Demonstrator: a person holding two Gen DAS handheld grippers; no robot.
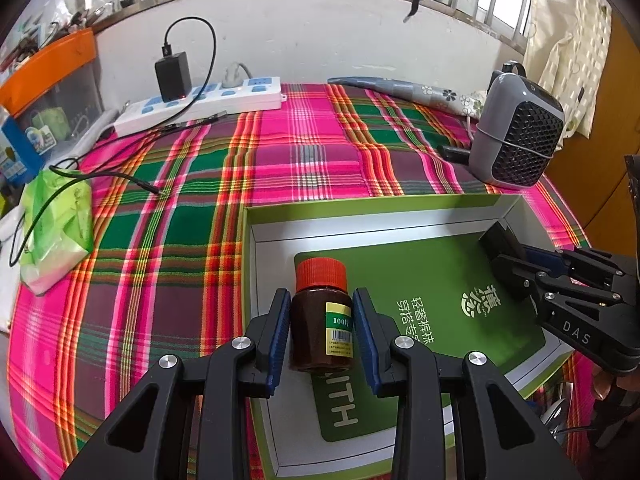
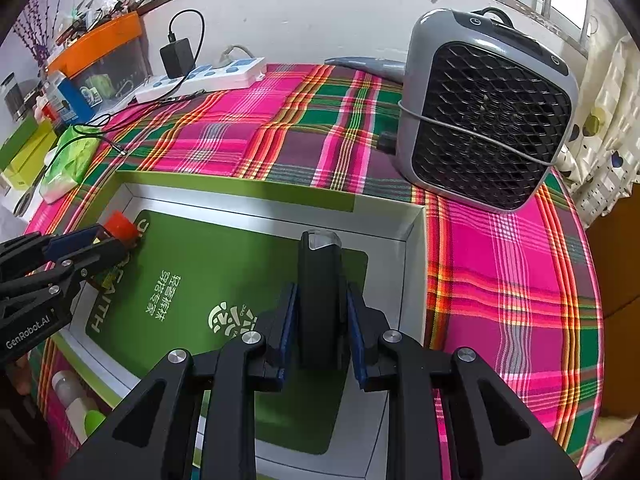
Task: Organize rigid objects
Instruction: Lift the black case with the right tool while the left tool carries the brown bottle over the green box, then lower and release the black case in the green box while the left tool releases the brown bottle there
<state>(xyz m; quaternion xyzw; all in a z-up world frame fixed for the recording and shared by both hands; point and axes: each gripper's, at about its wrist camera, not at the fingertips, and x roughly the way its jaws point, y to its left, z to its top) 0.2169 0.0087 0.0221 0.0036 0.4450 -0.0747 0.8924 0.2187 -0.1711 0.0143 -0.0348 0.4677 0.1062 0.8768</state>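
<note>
Both grippers hover over the green box [image 1: 372,206]: left gripper [image 1: 322,332] clamps the brown bottle [image 1: 320,320], right gripper [image 2: 322,332] pinches a black case [image 2: 319,292]. Each should lower its item flat onto the box floor before loosening, kept well apart.

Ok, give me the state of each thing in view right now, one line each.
Left gripper: shut on the brown bottle.
Brown bottle: upright, red cap on, over the green box.
Right gripper: shut on the black device.
Black device: upright, over the box.
Green box: open, lidless.
Black adapter: plugged into the power strip.
</note>
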